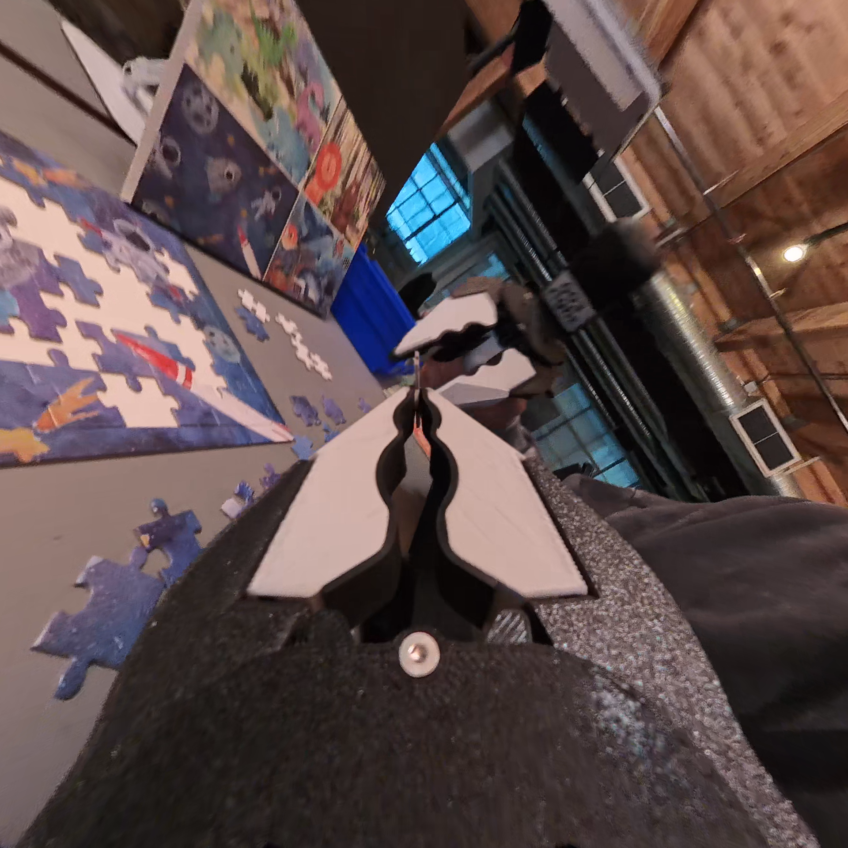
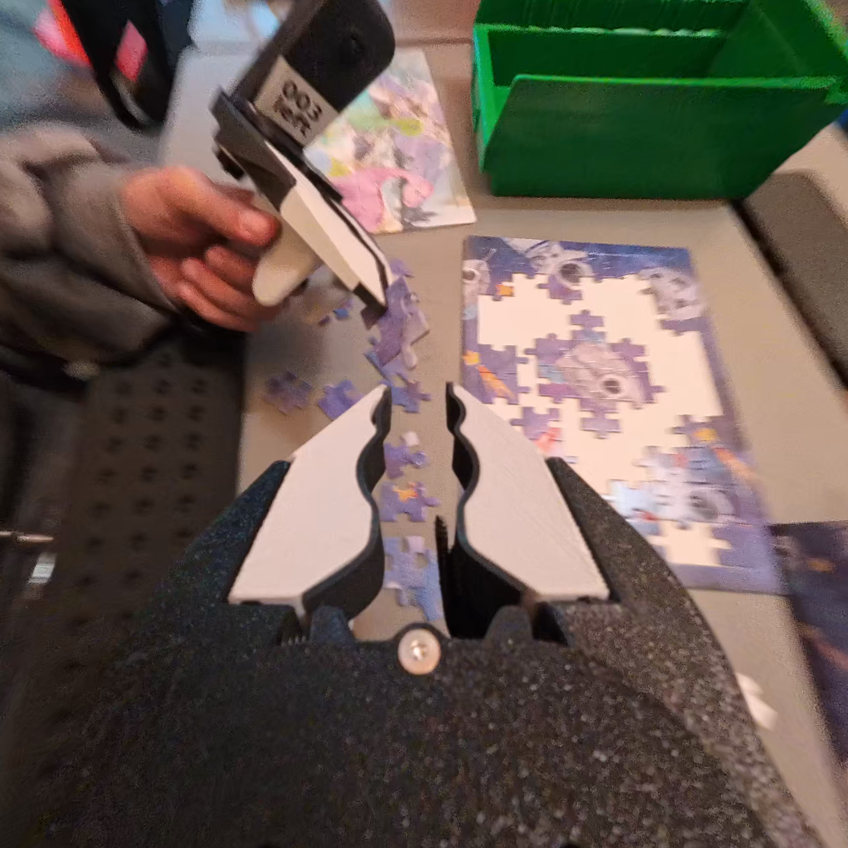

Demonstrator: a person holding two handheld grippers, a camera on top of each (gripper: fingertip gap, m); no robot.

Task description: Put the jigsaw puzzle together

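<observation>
Surface: grey table (image 2: 596,220), green bin (image 2: 642,114) far beyond the tongs.
Left tongs (image 1: 416,404): pinched on a piece (image 2: 398,321), edge-on, lifted.
Right tongs (image 2: 417,394): narrowly parted, empty, over loose pieces (image 2: 406,500).
Puzzle (image 2: 596,390): right of both, half filled.
Handling: light, thin card, probably bends; grip by the edge.

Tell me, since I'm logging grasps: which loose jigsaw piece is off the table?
The purple piece pinched in the left tongs, lifted; the other loose pieces lie flat.
</observation>
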